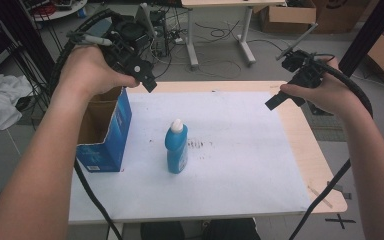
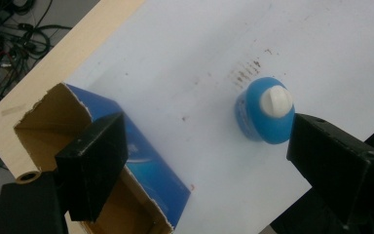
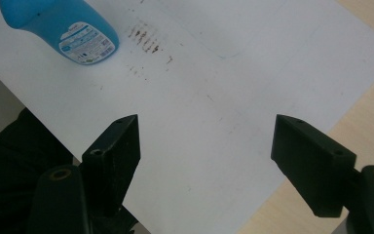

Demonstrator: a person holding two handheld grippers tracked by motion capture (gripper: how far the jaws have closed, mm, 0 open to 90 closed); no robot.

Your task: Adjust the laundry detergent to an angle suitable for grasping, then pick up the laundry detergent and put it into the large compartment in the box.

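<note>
Blue bottle is standing mid-surface beside open box, ungrasped. Left gripper and right gripper are hovering with jaws apart; packing not yet begun

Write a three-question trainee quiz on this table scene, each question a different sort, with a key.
1. True or false: the blue bottle stands upright on the white sheet.
2. Multiple choice: the open blue box sits at which side of the bottle in the high view? A) left B) right C) behind it
3. Fill in: the cap on the bottle is ____ in colour.

Key:
1. True.
2. A.
3. White.

Note for the trainee: the left claw and the right claw are both held above the table with jaws wide apart, holding nothing.
</note>
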